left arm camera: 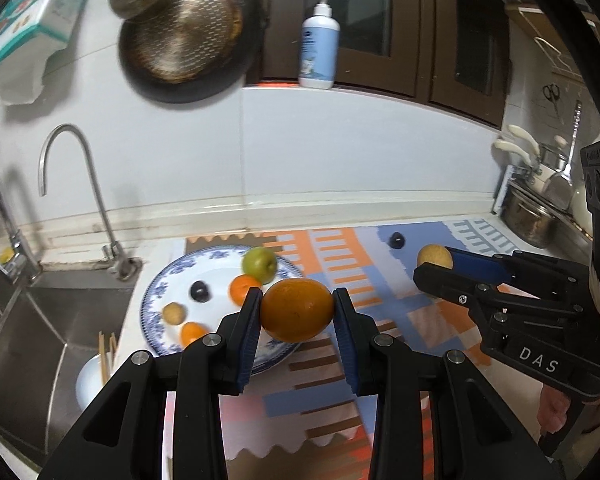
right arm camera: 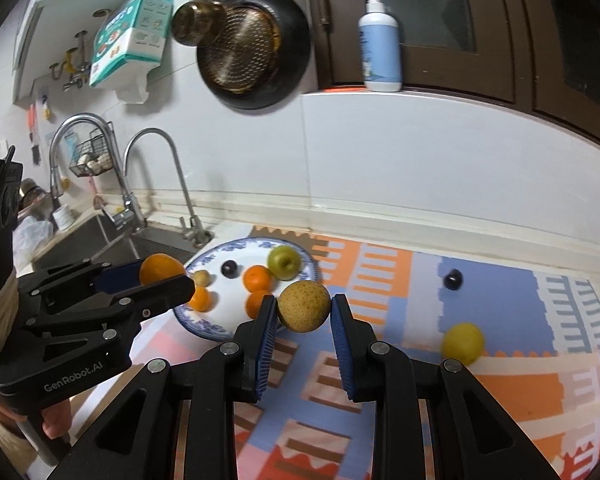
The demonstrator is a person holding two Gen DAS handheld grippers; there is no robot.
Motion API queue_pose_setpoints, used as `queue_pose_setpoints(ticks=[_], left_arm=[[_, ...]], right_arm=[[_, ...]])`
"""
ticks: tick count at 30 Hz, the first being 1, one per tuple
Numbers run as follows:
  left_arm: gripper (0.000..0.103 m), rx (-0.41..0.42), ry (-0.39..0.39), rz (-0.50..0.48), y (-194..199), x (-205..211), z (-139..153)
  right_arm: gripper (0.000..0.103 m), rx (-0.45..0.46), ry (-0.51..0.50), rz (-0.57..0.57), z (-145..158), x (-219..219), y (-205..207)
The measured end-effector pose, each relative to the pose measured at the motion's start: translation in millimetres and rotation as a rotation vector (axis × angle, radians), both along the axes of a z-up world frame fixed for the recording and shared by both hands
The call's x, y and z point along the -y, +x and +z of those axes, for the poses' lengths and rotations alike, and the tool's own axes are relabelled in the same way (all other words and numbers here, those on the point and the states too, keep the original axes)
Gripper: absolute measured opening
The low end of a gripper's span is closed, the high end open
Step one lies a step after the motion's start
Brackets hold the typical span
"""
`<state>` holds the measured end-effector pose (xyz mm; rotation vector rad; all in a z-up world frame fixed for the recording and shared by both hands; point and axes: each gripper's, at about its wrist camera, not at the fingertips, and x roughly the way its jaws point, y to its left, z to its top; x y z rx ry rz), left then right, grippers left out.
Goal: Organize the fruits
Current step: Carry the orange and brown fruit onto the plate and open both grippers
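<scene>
My left gripper (left arm camera: pixel 297 310) is shut on a large orange (left arm camera: pixel 297 309), held above the near right rim of a blue-and-white plate (left arm camera: pixel 156 300). On that plate lie a green apple (left arm camera: pixel 259 265), a dark plum (left arm camera: pixel 199 291), two small oranges and a small tan fruit (left arm camera: pixel 174 313). My right gripper (right arm camera: pixel 304 308) is shut on a speckled tan round fruit (right arm camera: pixel 304 306), over the mat just right of the plate (right arm camera: pixel 220 330). Each gripper shows in the other's view, the left gripper (right arm camera: pixel 168 280) with the orange (right arm camera: pixel 161 268). A dark plum (right arm camera: pixel 453 279) and a yellow fruit (right arm camera: pixel 463 342) lie on the patterned mat (right arm camera: pixel 500 400).
A steel sink (left arm camera: pixel 40 340) with two taps (left arm camera: pixel 80 184) lies left of the plate; a white bowl with chopsticks (left arm camera: pixel 96 376) sits in it. Pans (right arm camera: pixel 252 48) hang on the tiled wall, a pump bottle (right arm camera: pixel 380 40) stands on the ledge. Pots and utensils (left arm camera: pixel 540 200) crowd the far right.
</scene>
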<state>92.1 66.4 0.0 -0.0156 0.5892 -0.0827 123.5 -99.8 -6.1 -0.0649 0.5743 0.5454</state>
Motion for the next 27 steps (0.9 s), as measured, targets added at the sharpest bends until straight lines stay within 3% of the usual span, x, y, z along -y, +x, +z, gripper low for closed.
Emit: queue_pose_setpoints(ticks=[17, 27], left_arm=[[0.035, -0.056, 0.006, 0.11, 6.3, -55.0, -21.4], [0.035, -0.098, 0.022, 0.098, 33.2, -71.5, -36.5]], right_arm=[[0.029, -0.039, -0.034, 0.103, -18.6, -62.2, 22.3], [0.029, -0.066, -0.062, 0.126, -34.3, -85.2, 41.4]])
